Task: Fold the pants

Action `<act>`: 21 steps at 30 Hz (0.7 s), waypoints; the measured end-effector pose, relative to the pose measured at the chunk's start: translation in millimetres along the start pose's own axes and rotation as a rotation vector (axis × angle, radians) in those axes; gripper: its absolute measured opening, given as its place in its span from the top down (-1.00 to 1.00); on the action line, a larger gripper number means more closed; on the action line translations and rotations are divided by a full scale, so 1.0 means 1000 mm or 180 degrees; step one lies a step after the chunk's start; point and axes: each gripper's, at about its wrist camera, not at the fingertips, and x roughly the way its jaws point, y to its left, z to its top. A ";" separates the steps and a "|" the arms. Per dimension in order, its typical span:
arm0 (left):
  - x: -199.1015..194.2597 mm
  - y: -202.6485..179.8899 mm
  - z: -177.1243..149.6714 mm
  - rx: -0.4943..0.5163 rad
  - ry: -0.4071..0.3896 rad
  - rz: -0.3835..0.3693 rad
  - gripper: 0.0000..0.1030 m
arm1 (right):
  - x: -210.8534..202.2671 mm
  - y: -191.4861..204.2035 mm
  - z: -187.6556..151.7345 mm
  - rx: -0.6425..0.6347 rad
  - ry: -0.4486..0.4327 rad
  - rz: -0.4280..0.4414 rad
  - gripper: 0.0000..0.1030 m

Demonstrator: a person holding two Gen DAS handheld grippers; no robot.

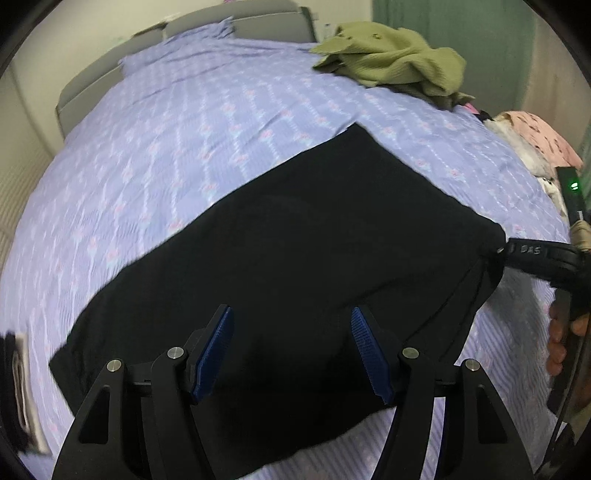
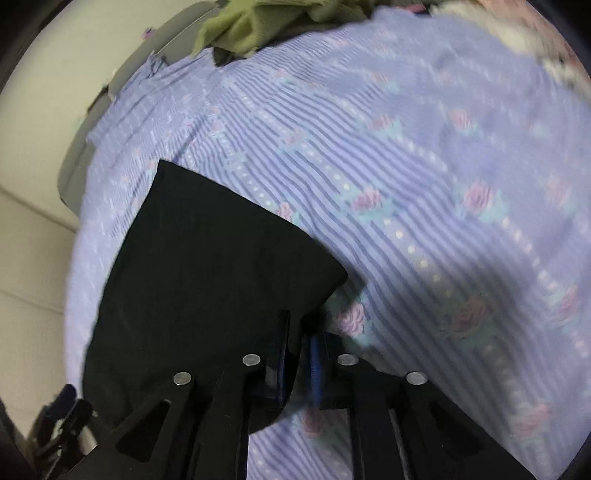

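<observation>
The black pants [image 1: 295, 240] lie folded into a broad flat panel on the lilac flowered bedsheet [image 1: 184, 147]. My left gripper [image 1: 293, 332] hovers over their near part, blue pads wide apart and nothing between them. At the panel's right corner the right gripper [image 1: 532, 254] pinches the cloth, which bunches toward it. In the right wrist view the pants [image 2: 207, 277] fill the lower left. The right gripper [image 2: 299, 350] has its jaws nearly together with the pants' edge between the pads.
A crumpled green garment [image 1: 391, 59] lies at the far side of the bed, also visible in the right wrist view [image 2: 258, 22]. Pink and white clothes [image 1: 532, 136] pile at the right edge. A grey headboard [image 1: 92, 81] and walls bound the bed. A hand [image 1: 557, 339] shows at right.
</observation>
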 end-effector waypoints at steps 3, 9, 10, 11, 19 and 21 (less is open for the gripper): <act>-0.015 0.021 -0.018 -0.0147 0.0056 0.0069 -0.28 | -0.038 0.015 -0.005 -0.0268 -0.0343 -0.0446 -0.20; -0.055 0.078 -0.062 -0.0443 0.0113 0.0252 -0.38 | -0.097 0.074 -0.032 -0.0975 -0.0350 -0.0302 -0.40; -0.062 0.089 -0.070 -0.0506 0.0118 0.0290 -0.39 | -0.101 0.085 -0.037 -0.1085 -0.0300 -0.0260 -0.40; -0.067 0.099 -0.076 -0.0564 0.0119 0.0328 -0.41 | -0.106 0.101 -0.047 -0.1223 -0.0234 -0.0203 -0.40; -0.094 0.197 -0.132 -0.1159 0.0062 0.0215 -0.48 | -0.114 0.217 -0.127 -0.1803 0.0368 0.0326 -0.40; -0.088 0.217 -0.143 -0.1314 0.0041 -0.0049 -0.49 | -0.112 0.242 -0.141 -0.1972 0.0432 0.0382 -0.40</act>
